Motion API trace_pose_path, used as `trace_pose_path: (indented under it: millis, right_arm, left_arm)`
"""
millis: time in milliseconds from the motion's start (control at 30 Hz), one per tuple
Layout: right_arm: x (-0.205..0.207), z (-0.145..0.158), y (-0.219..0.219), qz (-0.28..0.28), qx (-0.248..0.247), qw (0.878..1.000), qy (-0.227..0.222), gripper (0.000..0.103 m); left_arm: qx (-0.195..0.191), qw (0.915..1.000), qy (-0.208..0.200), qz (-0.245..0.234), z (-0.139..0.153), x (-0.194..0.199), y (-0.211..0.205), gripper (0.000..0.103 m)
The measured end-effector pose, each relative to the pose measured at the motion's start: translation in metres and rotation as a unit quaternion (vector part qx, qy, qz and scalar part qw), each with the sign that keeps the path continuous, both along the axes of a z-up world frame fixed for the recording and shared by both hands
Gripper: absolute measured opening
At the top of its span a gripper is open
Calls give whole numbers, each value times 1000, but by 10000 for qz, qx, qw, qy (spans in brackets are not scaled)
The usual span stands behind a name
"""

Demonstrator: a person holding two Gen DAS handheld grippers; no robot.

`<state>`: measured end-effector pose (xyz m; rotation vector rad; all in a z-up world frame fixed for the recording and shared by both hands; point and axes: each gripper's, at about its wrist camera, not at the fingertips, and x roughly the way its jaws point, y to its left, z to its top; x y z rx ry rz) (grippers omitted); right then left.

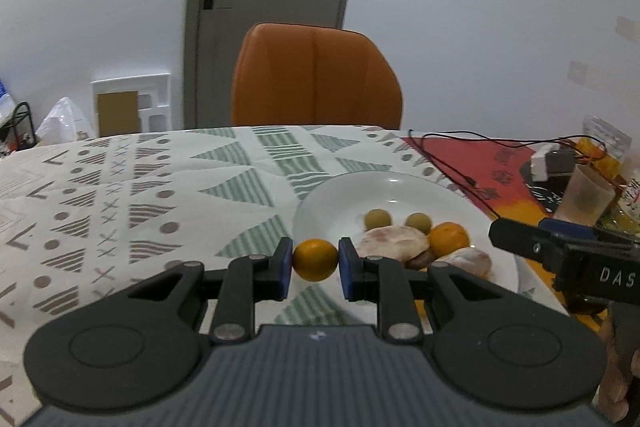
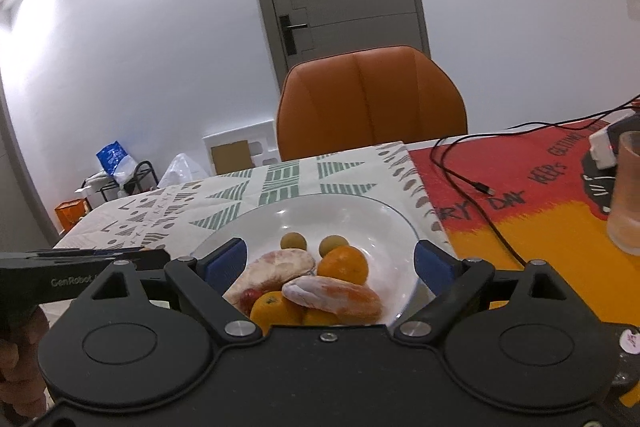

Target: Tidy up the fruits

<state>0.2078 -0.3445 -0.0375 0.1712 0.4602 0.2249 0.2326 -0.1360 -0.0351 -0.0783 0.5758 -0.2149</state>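
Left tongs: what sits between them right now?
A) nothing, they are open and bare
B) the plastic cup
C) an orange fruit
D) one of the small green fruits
C: in the left wrist view the left tongs have their blue pads on either side of an orange fruit, near the rim of the white plate.

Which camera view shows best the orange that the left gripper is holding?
The left wrist view: the held orange sits whole between the left gripper pads, near the white plate. The right wrist view shows only that gripper's side, not this orange.
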Motion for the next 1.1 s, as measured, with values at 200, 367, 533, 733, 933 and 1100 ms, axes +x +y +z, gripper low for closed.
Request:
trace_pose_path:
  millis: [200, 367, 533, 733, 933, 1100]
  right_arm:
    - [-6, -3, -5, -99, 51, 9999, 18, 91]
    - [-7, -6, -9, -156, 120, 9998, 67, 91]
    - [-10, -8, -10, -163, 173, 9997, 81, 91]
    - [-13, -9, -9, -173, 270, 9994, 94, 92]
    - [-19, -6, -8, -168, 301, 9994, 57, 93]
    - [-28, -1, -2, -125, 272, 9996, 9, 95]
  left_arm:
    - [54, 9998, -70, -185, 5, 9, -11, 23]
    - [86, 9998, -146, -104, 9, 12, -13, 26]
    - [107, 9999, -44, -55, 7, 8, -9, 30]
    - [119, 9999, 62, 17, 5, 2, -2, 35]
    - [132, 9998, 114, 85, 8, -7, 5, 40]
    - [133, 9995, 17, 272, 12, -20, 14, 72]
